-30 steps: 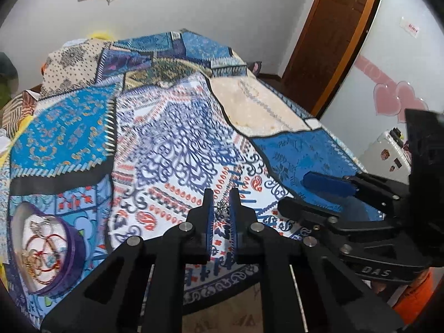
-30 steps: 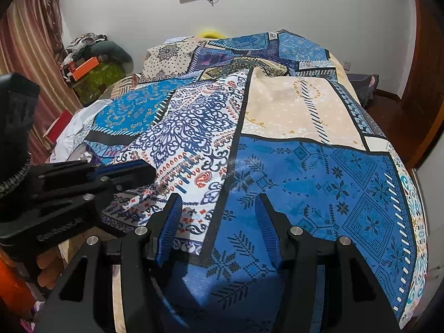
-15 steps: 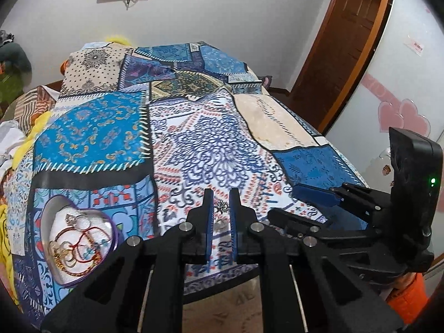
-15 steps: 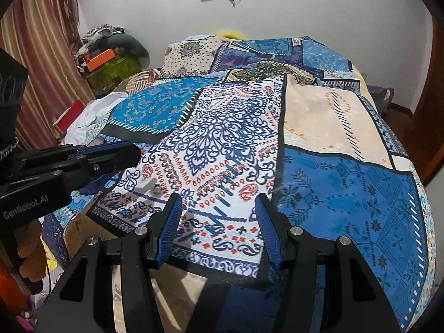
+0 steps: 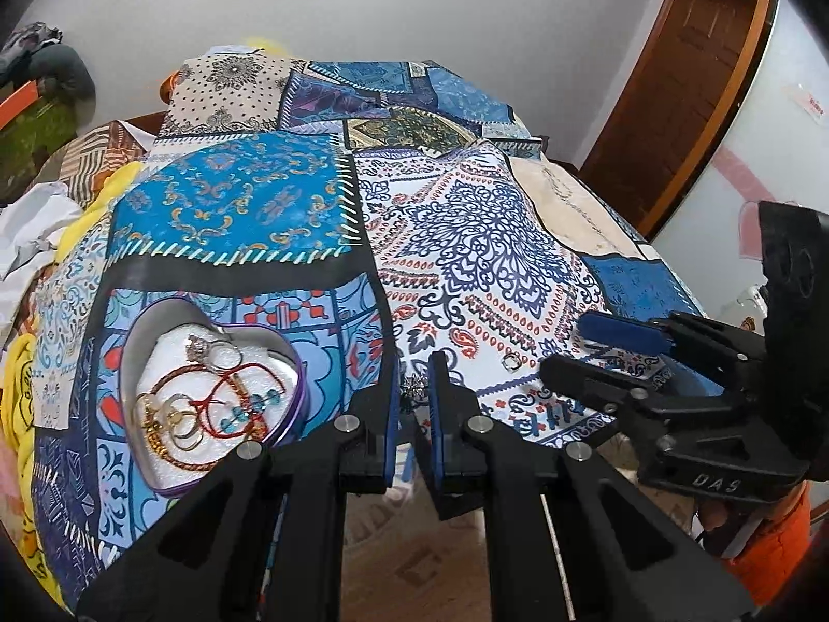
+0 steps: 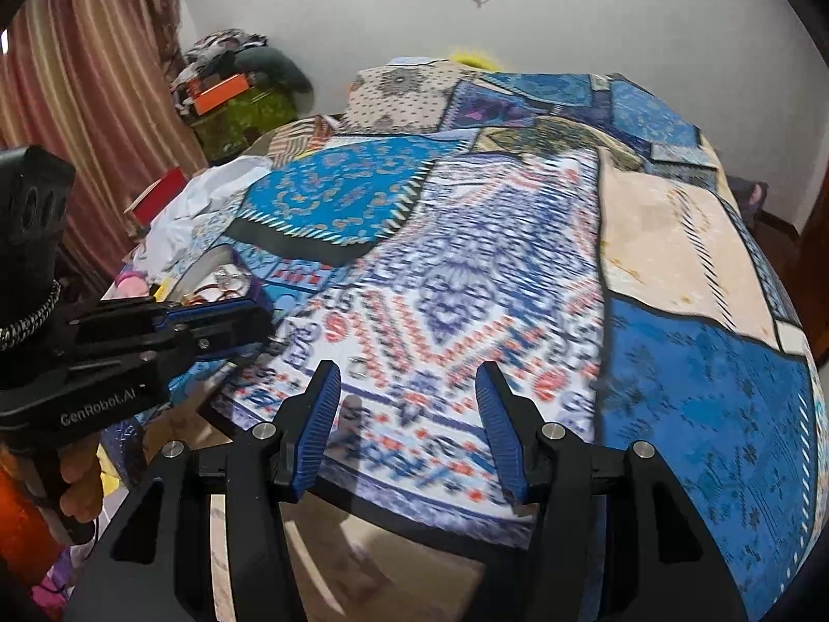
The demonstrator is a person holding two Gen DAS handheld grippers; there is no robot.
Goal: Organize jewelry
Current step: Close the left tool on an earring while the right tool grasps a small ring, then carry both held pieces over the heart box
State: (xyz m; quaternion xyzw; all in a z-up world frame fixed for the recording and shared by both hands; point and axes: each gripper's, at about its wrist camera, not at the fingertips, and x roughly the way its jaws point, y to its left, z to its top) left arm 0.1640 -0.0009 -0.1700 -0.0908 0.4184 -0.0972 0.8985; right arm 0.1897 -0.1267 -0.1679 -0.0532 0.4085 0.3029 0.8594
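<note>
A patchwork bed (image 5: 466, 238) is carrying a heart-shaped tin (image 5: 207, 394) of bangles and rings at its near left. The left tongs (image 5: 413, 404) are sitting nearly pressed together, seemingly around a small sparkly piece (image 5: 414, 383), with the tin lying to their left. The right tongs (image 6: 409, 414) are hanging spread, nearer a loose ring (image 5: 512, 361) on the bed.

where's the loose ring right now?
Left wrist view: the ring lies on the bedspread, right of the left tool, short of the right tool, far from the heart-shaped tin.
</note>
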